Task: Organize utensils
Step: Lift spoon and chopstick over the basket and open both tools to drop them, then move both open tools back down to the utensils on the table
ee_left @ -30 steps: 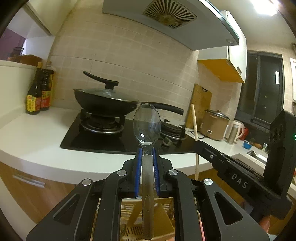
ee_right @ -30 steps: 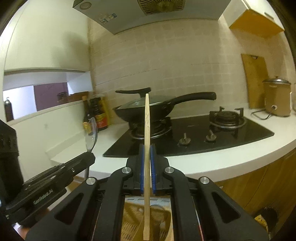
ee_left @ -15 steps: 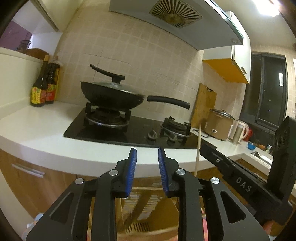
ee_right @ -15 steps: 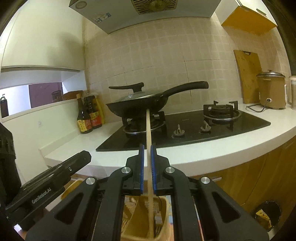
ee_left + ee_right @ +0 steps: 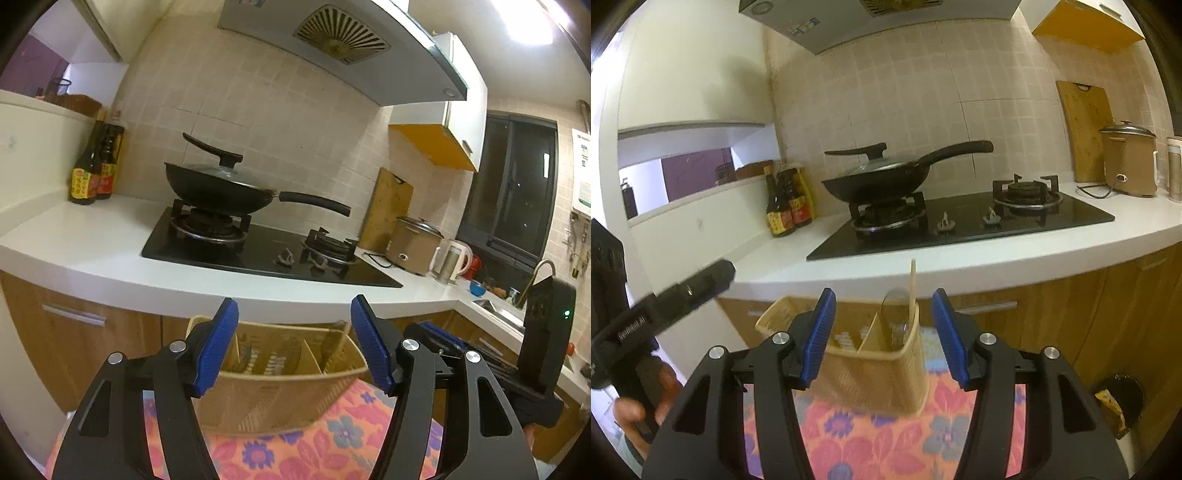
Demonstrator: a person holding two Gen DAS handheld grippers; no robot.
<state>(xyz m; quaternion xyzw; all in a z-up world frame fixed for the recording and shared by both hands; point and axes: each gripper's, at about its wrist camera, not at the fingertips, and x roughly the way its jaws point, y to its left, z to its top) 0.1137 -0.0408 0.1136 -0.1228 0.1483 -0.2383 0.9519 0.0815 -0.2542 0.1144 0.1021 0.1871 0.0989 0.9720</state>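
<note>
A tan utensil basket (image 5: 280, 384) with dividers stands on a floral cloth (image 5: 295, 450); it also shows in the right wrist view (image 5: 882, 373). A metal spoon (image 5: 895, 308) and a wooden chopstick (image 5: 912, 284) stand upright in its right compartment. My left gripper (image 5: 293, 343) is open and empty, just in front of the basket. My right gripper (image 5: 882, 332) is open and empty, also in front of the basket.
Behind the basket runs a white counter (image 5: 92, 254) with a black hob (image 5: 258, 251), a lidded wok (image 5: 218, 188), sauce bottles (image 5: 92, 173), a rice cooker (image 5: 413, 243) and a kettle (image 5: 452, 260). Wooden cabinet fronts (image 5: 1108, 314) stand below it.
The left gripper let go of the spoon and the right let go of the chopstick; both now stand in the basket. Both grippers opened wide and drew back.
</note>
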